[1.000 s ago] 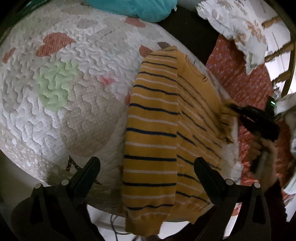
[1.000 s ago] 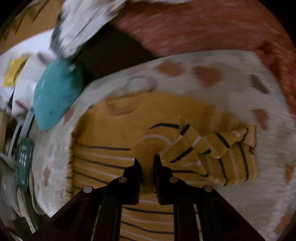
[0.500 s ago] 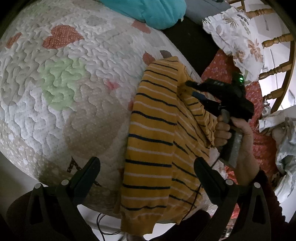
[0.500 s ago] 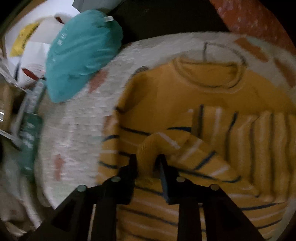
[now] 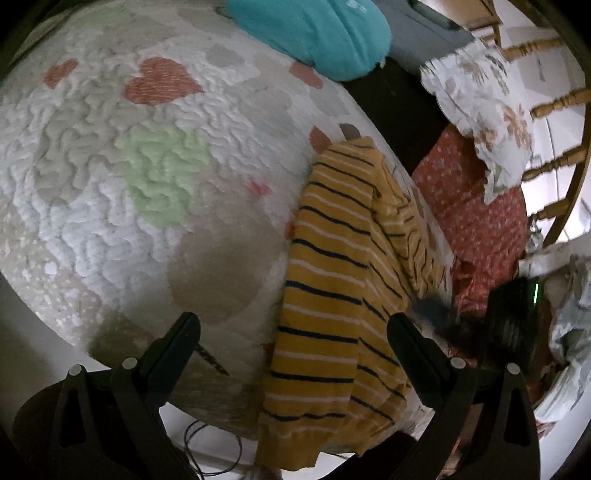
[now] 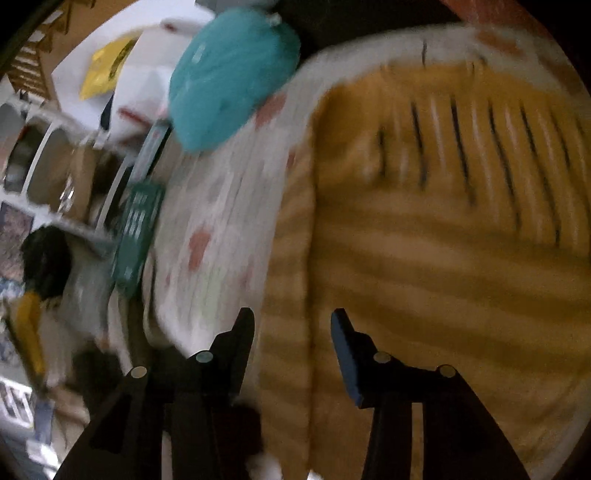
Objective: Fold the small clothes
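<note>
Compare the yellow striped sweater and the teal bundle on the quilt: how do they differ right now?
The yellow striped sweater lies spread flat, one sleeve folded across it; the teal bundle sits bunched in a rounded heap. The sweater has dark and white stripes; the bundle looks plain. The sweater hangs over the near edge of the quilt; the bundle sits at the far edge. Both rest on the quilt, and neither is held by a gripper.

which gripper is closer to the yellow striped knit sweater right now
Right. The right gripper hangs open just above the yellow striped knit sweater, its jaws having just opened. The left gripper stands open, farther back near its hem.
</note>
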`<state>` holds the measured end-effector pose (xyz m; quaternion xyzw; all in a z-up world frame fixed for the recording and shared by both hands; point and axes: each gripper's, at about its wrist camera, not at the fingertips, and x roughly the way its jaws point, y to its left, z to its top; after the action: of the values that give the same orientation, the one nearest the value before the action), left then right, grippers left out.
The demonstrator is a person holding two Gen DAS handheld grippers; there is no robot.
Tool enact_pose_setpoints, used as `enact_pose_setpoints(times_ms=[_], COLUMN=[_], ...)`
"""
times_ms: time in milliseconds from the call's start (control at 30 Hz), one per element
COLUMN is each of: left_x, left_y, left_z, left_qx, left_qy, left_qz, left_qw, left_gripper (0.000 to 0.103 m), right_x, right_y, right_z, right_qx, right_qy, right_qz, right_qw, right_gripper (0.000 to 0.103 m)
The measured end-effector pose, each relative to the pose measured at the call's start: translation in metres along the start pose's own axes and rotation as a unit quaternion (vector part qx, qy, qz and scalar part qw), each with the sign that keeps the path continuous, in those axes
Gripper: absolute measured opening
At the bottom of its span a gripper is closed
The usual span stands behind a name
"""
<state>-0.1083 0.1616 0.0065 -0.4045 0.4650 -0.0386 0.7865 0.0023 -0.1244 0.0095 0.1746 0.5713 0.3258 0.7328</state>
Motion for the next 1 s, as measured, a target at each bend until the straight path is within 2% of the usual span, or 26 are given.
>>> enact_pose_setpoints(times_ms=[67, 167, 233, 333, 367, 433, 467, 633, 833, 933, 1000], left_x=[-0.004, -0.008, -0.009, -0.009, -0.009, -0.01, -0.011, -0.013, -0.012, -0.012, -0.012], left_y=[0.005, 0.01, 0.012, 0.011, 0.011, 0.011, 0.012, 0.018, 0.017, 0.017, 0.018], left_z=[0.001, 0.001, 0.0, 0.0, -0.001, -0.001, 0.0, 0.002, 0.003, 0.004, 0.004], left_qx=[-0.01, -0.018, -0.02, -0.018, -0.016, -0.014, -0.014, -0.028, -0.029, -0.029, -0.031], left_qy=[-0.004, -0.009, -0.011, -0.011, -0.011, -0.012, -0.013, -0.014, -0.013, -0.011, -0.011], left_qz=[-0.001, 0.0, 0.002, 0.005, 0.006, 0.008, 0.008, -0.006, -0.01, -0.01, -0.013], left_qw=[0.9999, 0.9998, 0.9997, 0.9998, 0.9998, 0.9998, 0.9998, 0.9995, 0.9994, 0.9995, 0.9994], left_gripper=[0.101, 0.101, 0.101, 0.101, 0.101, 0.101, 0.101, 0.101, 0.101, 0.101, 0.101], right_x=[0.009, 0.026, 0.038, 0.056, 0.06, 0.06, 0.056, 0.008, -0.085, -0.131, -0.154], right_y=[0.0, 0.005, 0.007, 0.015, 0.02, 0.031, 0.039, 0.108, 0.201, 0.223, 0.218], right_z=[-0.036, -0.072, -0.086, -0.104, -0.107, -0.11, -0.109, -0.069, 0.01, 0.031, 0.042], right_qx=[-0.002, -0.01, -0.011, -0.048, -0.071, -0.106, -0.118, -0.2, -0.287, -0.299, -0.302], right_qy=[0.02, 0.038, 0.05, 0.068, 0.07, 0.075, 0.071, 0.007, -0.109, -0.153, -0.171], right_qz=[-0.001, -0.019, -0.027, -0.072, -0.095, -0.118, -0.121, -0.094, -0.074, -0.068, -0.097], right_qw=[1.0, 0.999, 0.998, 0.994, 0.99, 0.985, 0.983, 0.975, 0.949, 0.939, 0.933], right_gripper=[0.047, 0.047, 0.047, 0.047, 0.039, 0.007, 0.005, 0.004, 0.004, 0.004, 0.004])
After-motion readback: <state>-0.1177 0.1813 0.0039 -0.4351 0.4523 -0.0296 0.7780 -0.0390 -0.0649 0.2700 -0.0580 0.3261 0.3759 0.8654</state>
